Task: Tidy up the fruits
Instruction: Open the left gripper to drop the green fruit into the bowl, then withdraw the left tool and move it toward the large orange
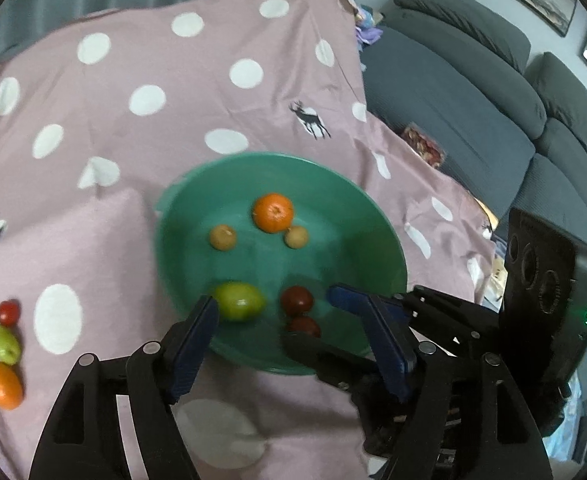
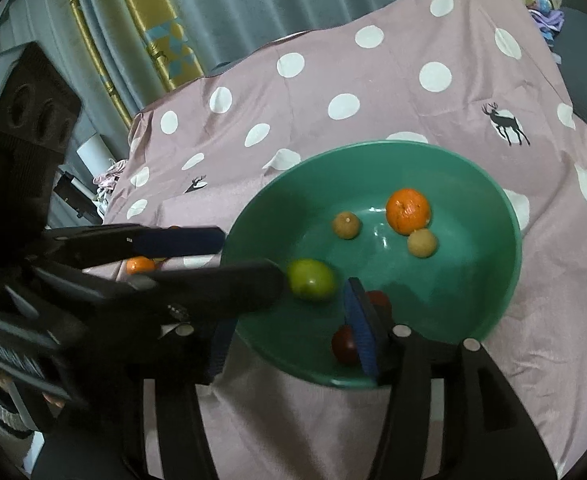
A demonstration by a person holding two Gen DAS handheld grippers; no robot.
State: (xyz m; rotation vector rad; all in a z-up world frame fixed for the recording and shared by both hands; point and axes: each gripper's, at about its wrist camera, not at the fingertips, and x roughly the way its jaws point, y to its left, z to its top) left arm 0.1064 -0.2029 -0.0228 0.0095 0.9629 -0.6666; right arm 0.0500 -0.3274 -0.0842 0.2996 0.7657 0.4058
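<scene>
- The left gripper (image 1: 271, 312) hung over the near rim of the green bowl (image 1: 381, 216), its blue-padded fingers (image 1: 191, 344) spread apart with nothing clamped between them.
- The right gripper (image 2: 289, 320) reached in over the same near rim from the right, its fingers also apart and pressing on nothing.
- Just beyond the left gripper's left finger, a green fruit (image 1: 239, 301) lay loose on the bowl's floor.
- Right of it, two small dark red fruits (image 1: 297, 300) sat close together near the bowl's near wall, between the right gripper's fingers but not gripped.
- Farther in lay two small tan fruits (image 1: 223, 237), and an orange (image 1: 273, 213) at the far side, touching the right-hand tan one.
- On the pink spotted cloth (image 1: 141, 60) covering the table, well left of the bowl, three fruits stood in a row: a second orange (image 1: 3, 385) nearest, a second green fruit (image 1: 3, 344), then a small red fruit (image 1: 8, 312).
- A grey sofa (image 1: 453, 92) stood far right.
</scene>
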